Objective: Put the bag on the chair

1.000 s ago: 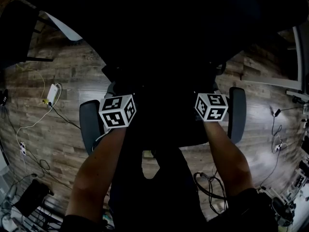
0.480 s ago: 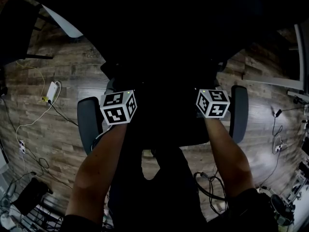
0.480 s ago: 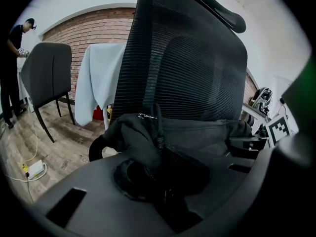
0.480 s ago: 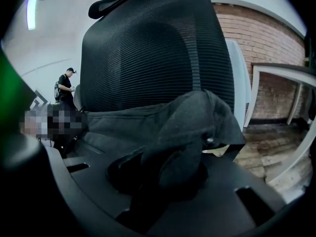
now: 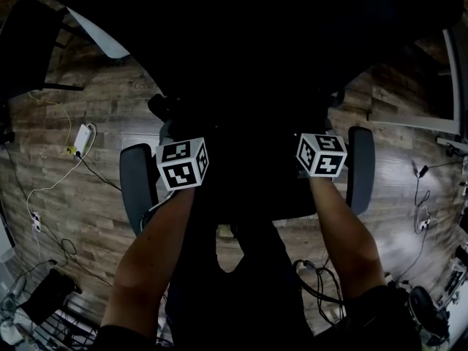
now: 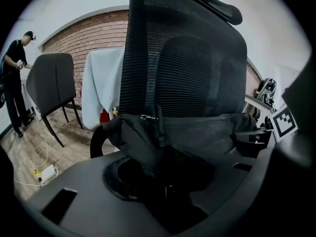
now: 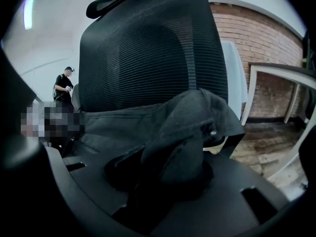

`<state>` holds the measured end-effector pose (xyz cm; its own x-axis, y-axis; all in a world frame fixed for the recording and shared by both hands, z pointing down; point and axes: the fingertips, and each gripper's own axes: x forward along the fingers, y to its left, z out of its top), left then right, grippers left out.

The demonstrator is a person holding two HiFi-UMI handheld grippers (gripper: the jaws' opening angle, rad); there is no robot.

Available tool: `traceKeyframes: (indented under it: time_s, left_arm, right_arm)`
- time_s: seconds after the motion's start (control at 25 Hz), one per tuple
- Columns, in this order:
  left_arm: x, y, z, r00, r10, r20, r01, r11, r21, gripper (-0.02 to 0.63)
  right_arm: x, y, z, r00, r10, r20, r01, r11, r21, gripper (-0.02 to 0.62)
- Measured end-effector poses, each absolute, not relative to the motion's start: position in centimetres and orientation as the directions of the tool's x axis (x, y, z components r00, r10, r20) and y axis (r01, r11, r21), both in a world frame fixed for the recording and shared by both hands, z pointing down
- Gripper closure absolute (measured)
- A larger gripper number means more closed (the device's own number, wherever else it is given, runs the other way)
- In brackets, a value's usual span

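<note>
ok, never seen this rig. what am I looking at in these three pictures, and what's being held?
No robot: a person holds a two-jaw gripper in each hand. The head view looks down from the person's head; the other two come from cameras riding on the left gripper and right gripper. A black bag lies across the seat, against the backrest, of a mesh office chair. Both grippers' jaws have just been opening, with bag fabric between them, so it looks like a release.
</note>
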<state>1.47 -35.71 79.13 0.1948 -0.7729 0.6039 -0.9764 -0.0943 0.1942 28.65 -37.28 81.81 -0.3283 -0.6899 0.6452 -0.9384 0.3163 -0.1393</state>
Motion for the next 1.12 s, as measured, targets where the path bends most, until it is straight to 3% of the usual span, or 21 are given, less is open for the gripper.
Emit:
traceKeyframes:
  time_s: [0.2, 0.48, 1.12]
  left_arm:
    - [0.9, -35.3, 78.8, 0.158, -0.779, 0.607, -0.981, -0.055, 0.184, 0.368]
    - [0.5, -33.5, 77.8, 0.14, -0.763, 0.631, -0.987, -0.059, 0.147, 0.251]
    - [3.4, -31.0, 71.0, 0.202, -0.802, 0.561, -0.977, -0.128, 0.169, 0.252]
  right_arm:
    - [29.0, -37.2, 81.3, -0.332, -0.691, 0.642, -0.937, 0.319, -0.142, 0.413]
    - [29.0, -35.6, 81.0, -0.322, -0.665, 0.674, -0.943, 0.288, -0.166, 0.321]
    - [30.4, -32.6, 76.0, -0.334, -0.676, 0.657, -0.941, 0.275, -0.196, 0.298]
